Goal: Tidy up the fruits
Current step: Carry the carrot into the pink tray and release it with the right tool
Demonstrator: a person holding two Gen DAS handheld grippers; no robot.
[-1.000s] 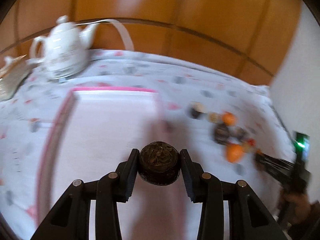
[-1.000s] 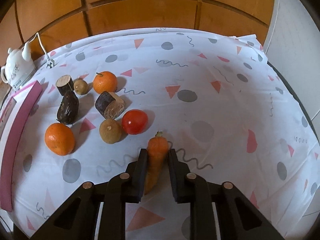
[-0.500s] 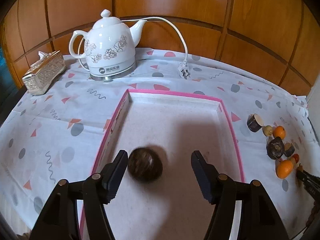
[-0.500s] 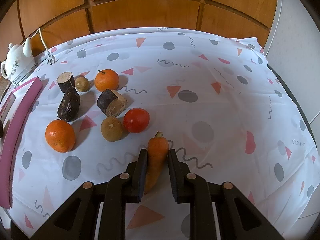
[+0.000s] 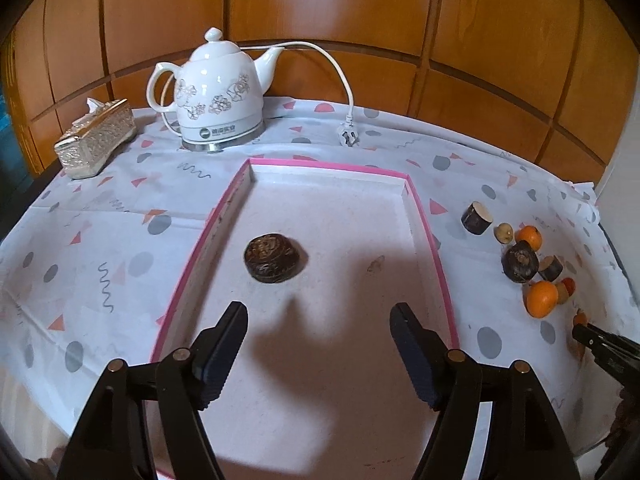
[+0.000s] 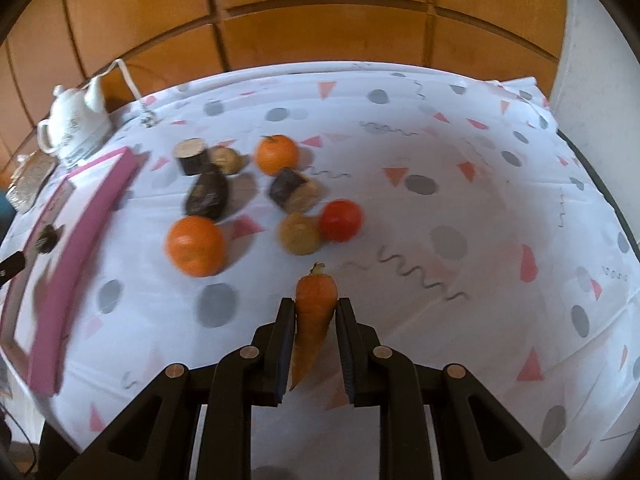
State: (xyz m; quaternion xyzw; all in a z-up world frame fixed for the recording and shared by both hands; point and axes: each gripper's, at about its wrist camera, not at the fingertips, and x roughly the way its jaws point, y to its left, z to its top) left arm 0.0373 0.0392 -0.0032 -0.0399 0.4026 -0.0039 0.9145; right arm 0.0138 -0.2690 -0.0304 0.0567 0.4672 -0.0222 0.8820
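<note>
We are inspecting two grippers over a clothed table. The left gripper [image 5: 318, 330] is hovering above the near half of the pink-rimmed tray [image 5: 430, 236]; its jaws are opening and nothing is sitting between them. The dark round fruit [image 5: 272, 258] is lying loose on the tray floor at about 11 o'clock from that gripper, clear of both pads.

The right gripper [image 6: 313, 342] is clamping the carrot [image 6: 314, 312] with its jaws nearly closed. The carrot's long axis is running along the fingers: its stem end is pointing to 12 o'clock and its thin tip is trailing back toward 6 o'clock between the pads.

We are judging the deciding relation to be this: from the right gripper the tray is lying at about 9 to 10 o'clock, with its long rim running roughly parallel to the carrot. The loose heap, two oranges [image 6: 195, 245], a tomato [image 6: 341, 220] and several brown pieces, is sitting between 10 and 12 o'clock, beside that path rather than squarely across it.

We are reckoning the left gripper the nearer to the tray, but it is carrying nothing; the carrot is the right's to deliver. Most of the fruit is waiting outside the tray.
</note>
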